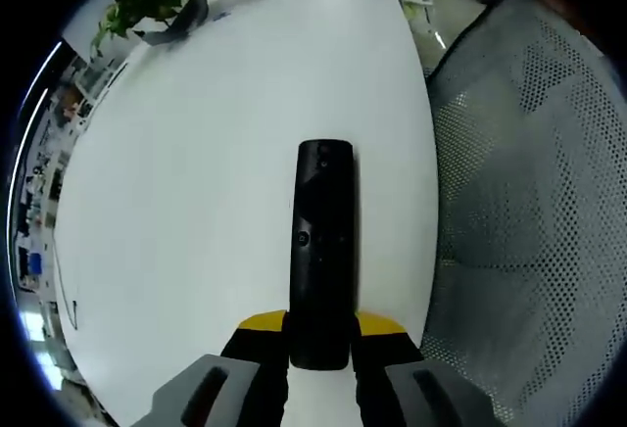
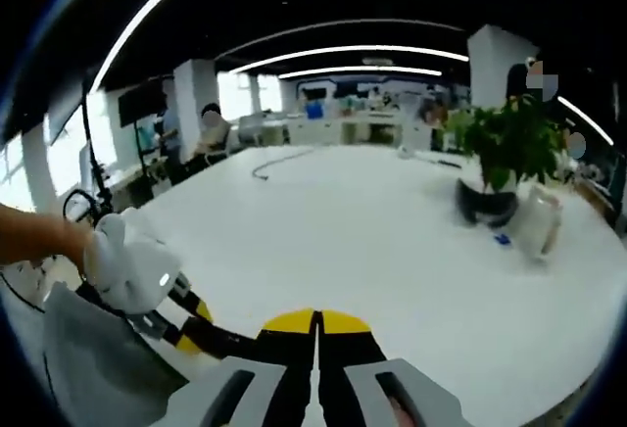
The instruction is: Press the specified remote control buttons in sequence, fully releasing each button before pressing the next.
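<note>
My left gripper (image 1: 320,344) has its fingers clamped on the near end of the black remote (image 1: 322,251), one yellow-tipped finger on each side, so the remote points straight out along the jaws, apparently lifted over the white tabletop (image 1: 196,212) close to its edge, beside a grey mesh chair (image 1: 529,212). My right gripper (image 2: 316,334) has its fingers pressed fully together, nothing between them, tips aimed out across the tabletop and well apart from the remote; in the right gripper view the left gripper sits low left with a white-gloved hand (image 2: 132,270) on it. A potted plant (image 2: 509,148) and a clear cup (image 2: 537,221) stand at the far side, clear of the work. Progress, as I judge it: remote is secured and presented face up, closed right tips look ready as a poker, but no button is under contact now. I can't tell whether any presses are done; the sequence looks wholly or mostly left.
</note>
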